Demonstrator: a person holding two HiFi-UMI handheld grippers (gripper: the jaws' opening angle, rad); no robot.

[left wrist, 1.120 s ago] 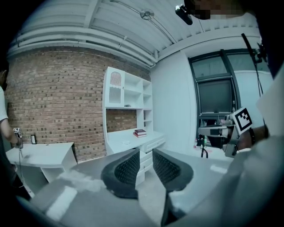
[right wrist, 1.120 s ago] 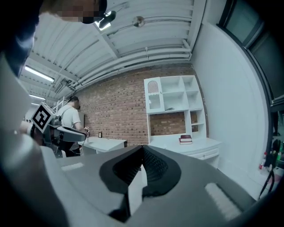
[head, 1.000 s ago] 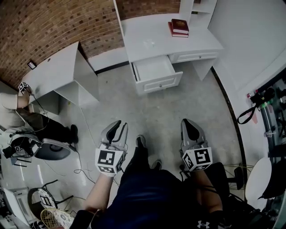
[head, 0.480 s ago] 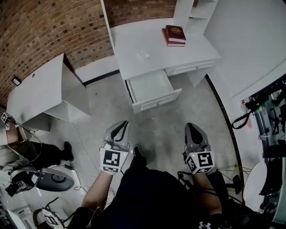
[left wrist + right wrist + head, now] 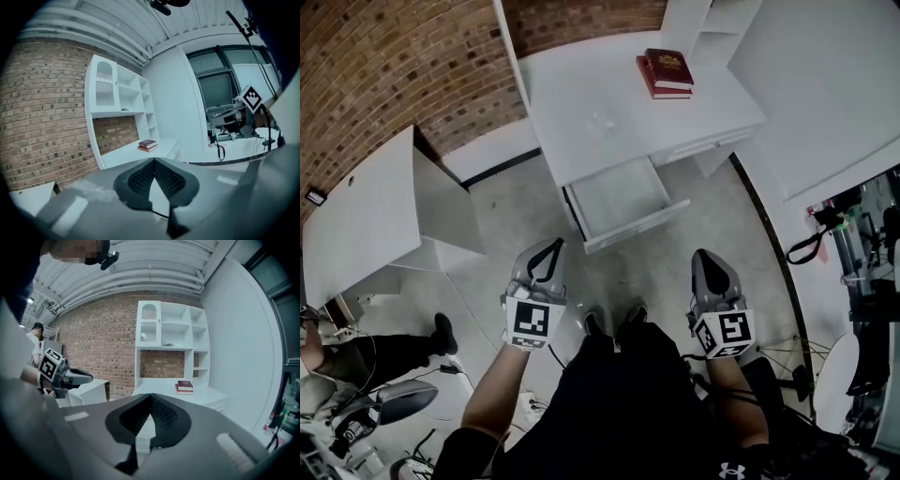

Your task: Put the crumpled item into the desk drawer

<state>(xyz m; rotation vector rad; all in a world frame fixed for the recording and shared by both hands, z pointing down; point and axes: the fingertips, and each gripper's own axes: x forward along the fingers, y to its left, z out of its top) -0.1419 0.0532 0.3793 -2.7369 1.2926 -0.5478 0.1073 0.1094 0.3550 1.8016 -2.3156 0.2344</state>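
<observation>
A small pale crumpled item (image 5: 602, 122) lies on the white desk (image 5: 572, 89), above the open drawer (image 5: 619, 199), whose inside looks bare. My left gripper (image 5: 553, 246) hangs low over the floor, short of the drawer's front left corner. Its jaws meet at the tips with nothing between them (image 5: 153, 160). My right gripper (image 5: 704, 254) is level with it, off to the right of the drawer. Those jaws are also shut and hold nothing (image 5: 150, 395). Neither gripper touches the desk.
Two red books (image 5: 666, 70) are stacked at the desk's back right, below white shelving (image 5: 171, 333). A second white desk (image 5: 366, 220) stands to the left, with a seated person (image 5: 356, 352) beside it. Equipment and cables (image 5: 862, 244) line the right wall.
The desk and open drawer have come nearer as the person walked towards them. Both grippers kept their places in front of the body. The left jaws have closed.
</observation>
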